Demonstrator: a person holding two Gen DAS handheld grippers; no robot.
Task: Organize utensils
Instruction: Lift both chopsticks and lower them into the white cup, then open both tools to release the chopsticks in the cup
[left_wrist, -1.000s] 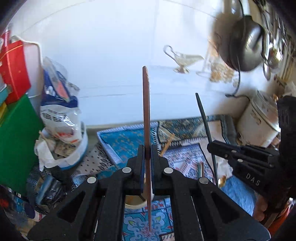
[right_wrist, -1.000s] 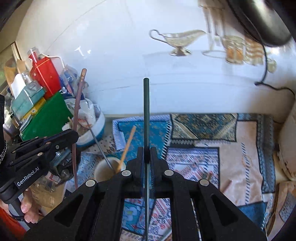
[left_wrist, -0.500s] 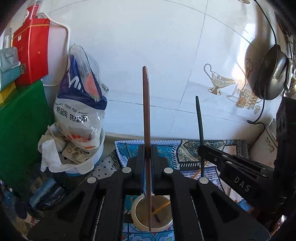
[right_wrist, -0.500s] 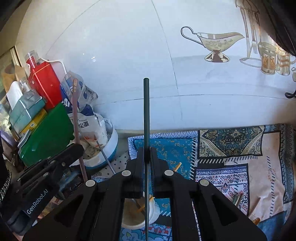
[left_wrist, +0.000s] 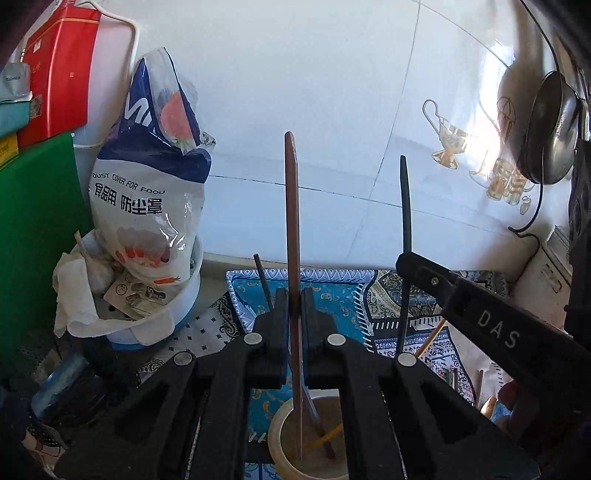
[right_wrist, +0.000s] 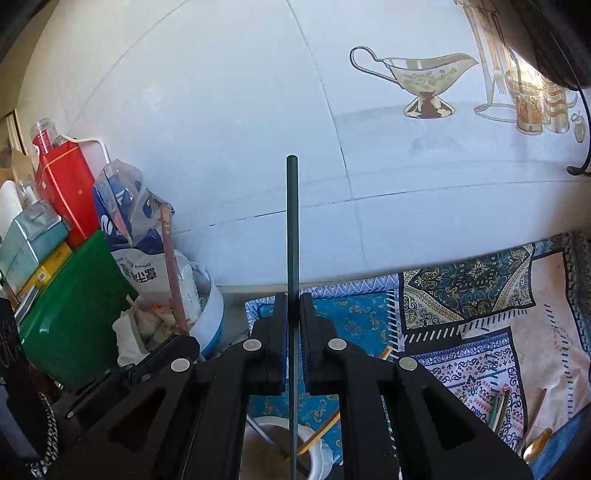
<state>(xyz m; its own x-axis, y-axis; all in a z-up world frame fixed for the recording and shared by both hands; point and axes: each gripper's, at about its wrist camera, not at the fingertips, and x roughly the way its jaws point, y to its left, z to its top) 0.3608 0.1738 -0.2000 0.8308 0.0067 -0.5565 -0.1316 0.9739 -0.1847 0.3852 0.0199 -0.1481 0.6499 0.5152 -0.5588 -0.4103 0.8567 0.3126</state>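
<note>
**Both sticks are now over the cup**

The left gripper (left_wrist: 294, 299) is squeezed tight on a brown chopstick (left_wrist: 291, 221). The stick stands straight up between the jaws. Its bottom end pokes down into the beige cup (left_wrist: 275, 439), which sits on the patterned cloth (left_wrist: 332, 291) on the desk. 1 second ago the cup was only a small rim under this gripper. Now the whole round mouth shows below it, so the hand has come down and over the cup.

The right gripper (right_wrist: 293, 306) is squeezed tight on a dark green chopstick (right_wrist: 292, 229). This stick also stands straight up. Its bottom end hangs over the cup (right_wrist: 321, 446), just above or just inside the mouth; I cannot tell which. This hand has moved over to the cup too.

The cup already holds a yellow stick (left_wrist: 328, 435) and a dark stick (left_wrist: 263, 280), both leaning to the side.

More utensils (right_wrist: 498, 406) lie flat on the cloth, well apart from the cup, so the job is not finished.

I think the next step is to let go of both sticks so they drop in. The cup is small, so a stick could tip it or hit the rim and fall out.
</note>
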